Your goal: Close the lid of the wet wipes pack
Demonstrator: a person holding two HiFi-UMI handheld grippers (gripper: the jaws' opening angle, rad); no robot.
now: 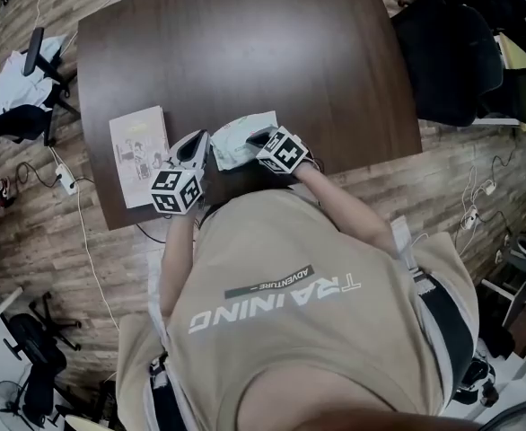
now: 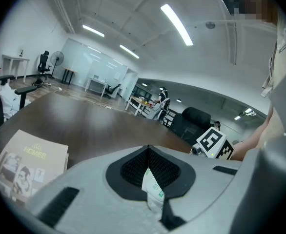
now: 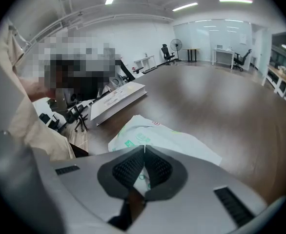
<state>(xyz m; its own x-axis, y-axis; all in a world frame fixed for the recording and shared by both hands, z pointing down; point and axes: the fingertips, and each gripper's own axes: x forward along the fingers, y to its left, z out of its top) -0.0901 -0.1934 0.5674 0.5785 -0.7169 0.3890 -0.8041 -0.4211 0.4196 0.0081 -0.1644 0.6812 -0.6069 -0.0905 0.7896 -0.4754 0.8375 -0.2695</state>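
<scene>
The wet wipes pack (image 1: 234,144), white with green print, lies on the dark table (image 1: 245,52) near its front edge. My left gripper (image 1: 194,149) sits at the pack's left end. In the left gripper view its jaws (image 2: 149,147) are shut on a strip of the pack's edge (image 2: 153,189). From the right, my right gripper (image 1: 259,138) rests over the pack with its jaws shut. In the right gripper view its tips (image 3: 144,148) meet just above the crumpled pack (image 3: 170,136). The lid itself is hidden under the grippers.
A pale booklet (image 1: 139,155) lies left of the pack, close to the left gripper. Dark bags and clothes (image 1: 451,52) are piled at the table's right back corner. Office chairs (image 1: 30,88) and cables stand on the wooden floor around the table.
</scene>
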